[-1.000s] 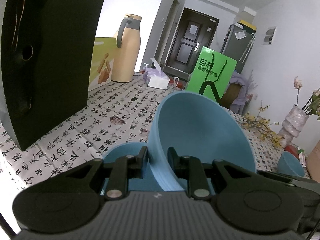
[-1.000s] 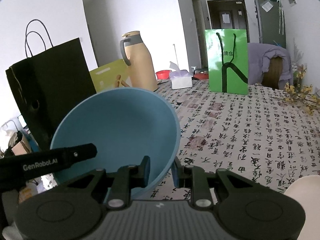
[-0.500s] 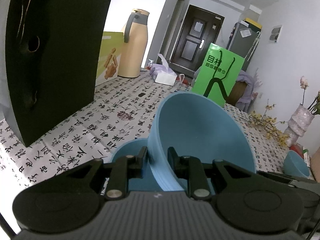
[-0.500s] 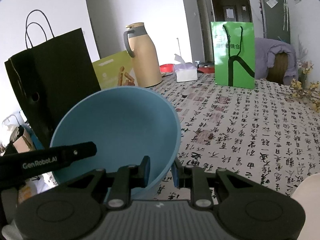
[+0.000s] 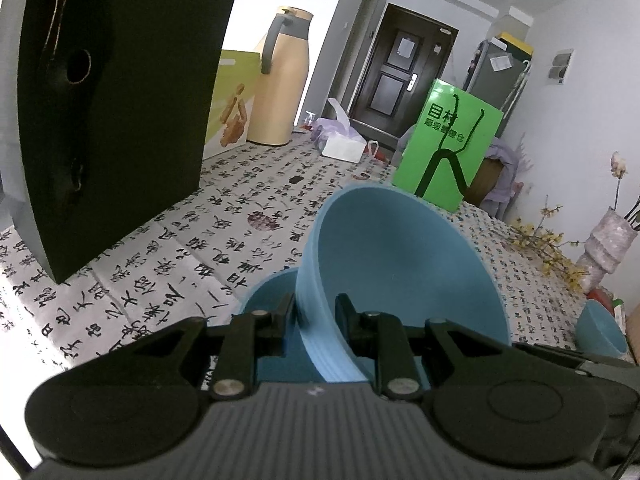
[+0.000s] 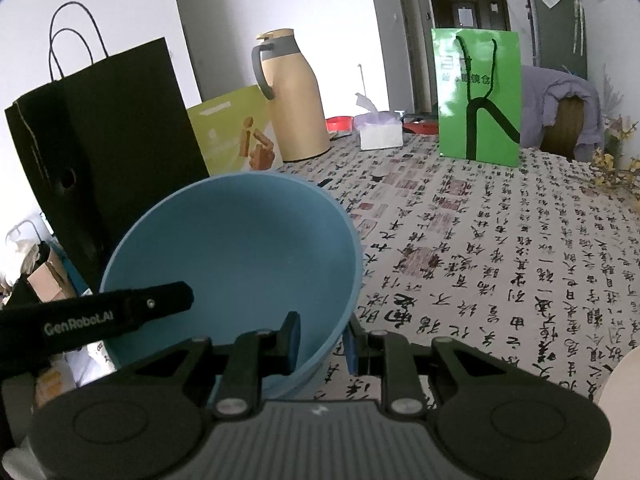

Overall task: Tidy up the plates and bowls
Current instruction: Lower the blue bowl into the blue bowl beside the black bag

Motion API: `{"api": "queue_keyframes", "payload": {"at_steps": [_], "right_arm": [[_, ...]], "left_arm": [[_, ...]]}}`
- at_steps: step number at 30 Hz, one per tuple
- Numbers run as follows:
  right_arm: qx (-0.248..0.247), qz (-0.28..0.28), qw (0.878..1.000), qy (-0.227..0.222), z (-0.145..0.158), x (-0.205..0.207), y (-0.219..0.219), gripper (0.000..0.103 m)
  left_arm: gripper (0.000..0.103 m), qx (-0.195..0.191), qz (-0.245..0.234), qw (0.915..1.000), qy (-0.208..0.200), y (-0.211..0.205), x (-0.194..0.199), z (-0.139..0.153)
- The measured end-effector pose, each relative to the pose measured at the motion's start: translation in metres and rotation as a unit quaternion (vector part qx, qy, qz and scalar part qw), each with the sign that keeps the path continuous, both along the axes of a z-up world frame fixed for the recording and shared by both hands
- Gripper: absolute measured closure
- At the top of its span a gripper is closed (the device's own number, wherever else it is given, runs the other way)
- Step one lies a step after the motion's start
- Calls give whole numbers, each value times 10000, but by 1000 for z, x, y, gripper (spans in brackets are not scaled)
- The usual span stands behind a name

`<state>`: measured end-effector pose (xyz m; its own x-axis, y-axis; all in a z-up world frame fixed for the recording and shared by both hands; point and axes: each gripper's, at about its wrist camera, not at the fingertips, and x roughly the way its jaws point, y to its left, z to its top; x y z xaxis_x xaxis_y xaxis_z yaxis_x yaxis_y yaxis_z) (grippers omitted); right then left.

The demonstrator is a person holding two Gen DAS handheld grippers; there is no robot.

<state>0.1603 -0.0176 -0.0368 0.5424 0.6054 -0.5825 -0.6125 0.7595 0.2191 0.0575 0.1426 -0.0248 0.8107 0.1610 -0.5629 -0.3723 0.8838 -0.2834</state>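
Left gripper (image 5: 316,312) is clamped on the rim of a blue bowl (image 5: 400,264), jaws nearly closed with the wall pinched between them; bowl is tilted, mouth facing away from the camera, and its base sits over a second blue bowl (image 5: 266,296) on the bench (image 5: 180,248) just below. Can't tell if the two touch. Right gripper (image 6: 322,340) is likewise pinched on the rim of its own blue bowl (image 6: 236,256), held tilted above the bench edge, with the tip of the left gripper crossing in front of it. A cream plate edge (image 6: 620,408) shows at the lower right of the right view. Third loose bowl (image 5: 600,330) sits further right on the bench. Behind: black paper bag (image 5: 112,100), tan thermos jug (image 5: 280,88), tissue box (image 6: 380,132), green bag (image 5: 448,148). Read: mid-stacking, both hands loaded. Next move likely levels the left bowl, seats it into the one below, opens the jaws, then brings the right bowl onto the same stack. Watch the tilt, since a rim-only pinch can let a bowl swing.
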Motion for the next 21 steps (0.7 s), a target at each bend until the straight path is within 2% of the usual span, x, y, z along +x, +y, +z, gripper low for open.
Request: {"api": "queue_keyframes", "payload": {"at_steps": [12, 21], "right_arm": [[-185, 115, 9998, -14, -9, -1, 12, 81], [-437, 118, 9985, -296, -9, -6, 21, 81]], "left_arm": [[81, 125, -39, 9995, 275, 2, -1, -13], [81, 254, 53, 9988, 405, 3, 1, -20]]}}
